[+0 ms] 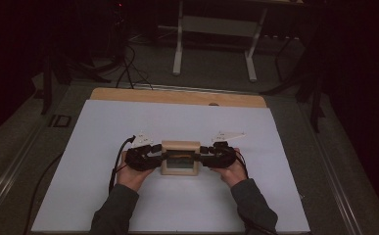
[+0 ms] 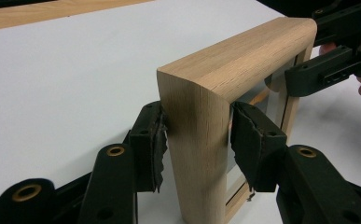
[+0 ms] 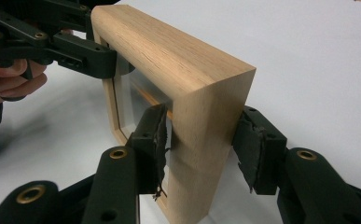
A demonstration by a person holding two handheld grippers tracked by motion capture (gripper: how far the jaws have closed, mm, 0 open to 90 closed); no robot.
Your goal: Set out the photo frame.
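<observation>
A wooden frame (image 1: 179,157) stands upright on the white sheet (image 1: 104,137), at the lower middle of the high view, with a gripper on each side post. The left gripper (image 2: 197,144) is clamped on the near post in the lower centre of its own view: one pad (image 2: 154,144) presses the outer face and the other sits against the inner edge by the glass. The right gripper (image 3: 201,149) is clamped the same way on the opposite post, low in the middle of its view. A hand (image 1: 130,172) holds the left gripper at lower left of centre in the high view, and the other hand (image 1: 231,169) mirrors it at the right.

The step in hand appears to be holding or lifting the frame by both posts. To do it well, both grips should stay level and at matching height, so the frame does not twist between them. The squeeze should be firm but modest; the inner pads lie close to the glass, and too much pressure or a slip inward could load the pane. Any lift should be straight up, both hands together.

No brand, label or writing can be read on the frame, the grippers or the sheet.
</observation>
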